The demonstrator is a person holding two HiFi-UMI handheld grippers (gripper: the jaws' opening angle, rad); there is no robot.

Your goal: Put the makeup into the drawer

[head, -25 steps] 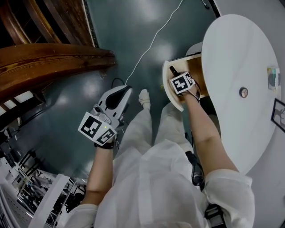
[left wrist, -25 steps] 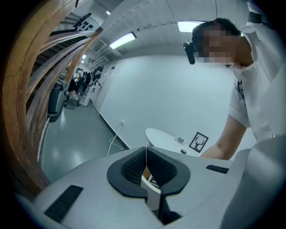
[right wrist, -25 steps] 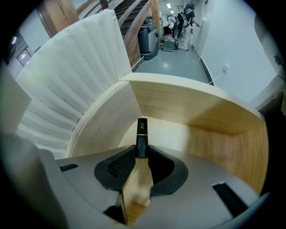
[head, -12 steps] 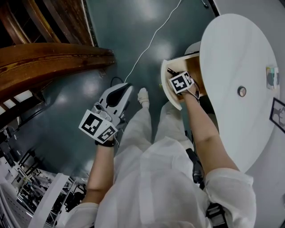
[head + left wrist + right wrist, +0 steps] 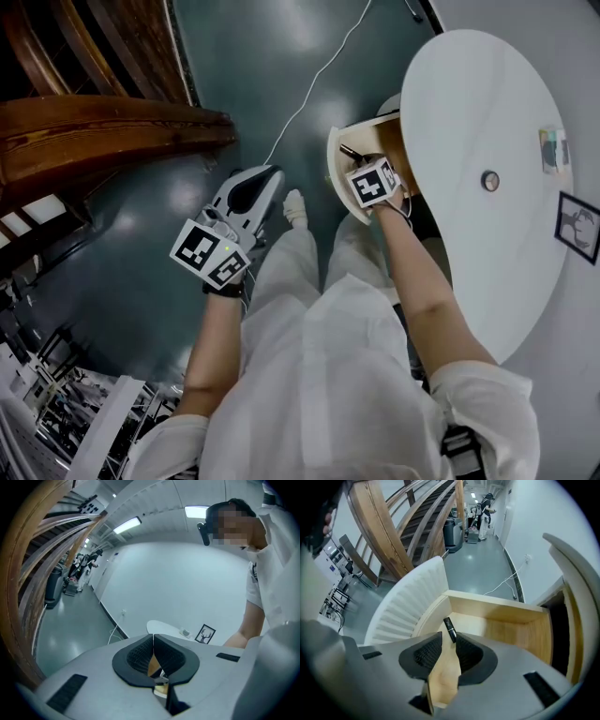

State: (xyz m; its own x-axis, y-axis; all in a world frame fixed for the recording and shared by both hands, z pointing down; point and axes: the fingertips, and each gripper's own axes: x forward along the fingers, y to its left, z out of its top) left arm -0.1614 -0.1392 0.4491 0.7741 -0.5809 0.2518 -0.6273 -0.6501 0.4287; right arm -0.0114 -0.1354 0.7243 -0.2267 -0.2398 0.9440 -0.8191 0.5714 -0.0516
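A black lipstick tube (image 5: 449,629) lies on the wooden floor of the open drawer (image 5: 501,611), near its ribbed white front (image 5: 408,603). My right gripper (image 5: 448,645) hangs just above it, pointing steeply down. Its jaws are open and nothing is between the pads. From the head view the right gripper (image 5: 367,174) sits over the drawer (image 5: 339,183), and the lipstick (image 5: 349,152) shows as a dark sliver beside it. My left gripper (image 5: 267,180) is held out over the floor to the left, away from the drawer. The left gripper (image 5: 153,640) is shut with its pad tips touching and holds nothing.
The drawer belongs to a white oval table (image 5: 487,94) that carries a small round object (image 5: 489,180), a little box (image 5: 553,148) and a framed picture (image 5: 577,225). A white cable (image 5: 309,94) runs across the dark floor. A wooden staircase (image 5: 94,122) stands at the left.
My right gripper has lifted away from the drawer floor, and the lipstick has stayed in the drawer. The left gripper has drifted slightly upward.
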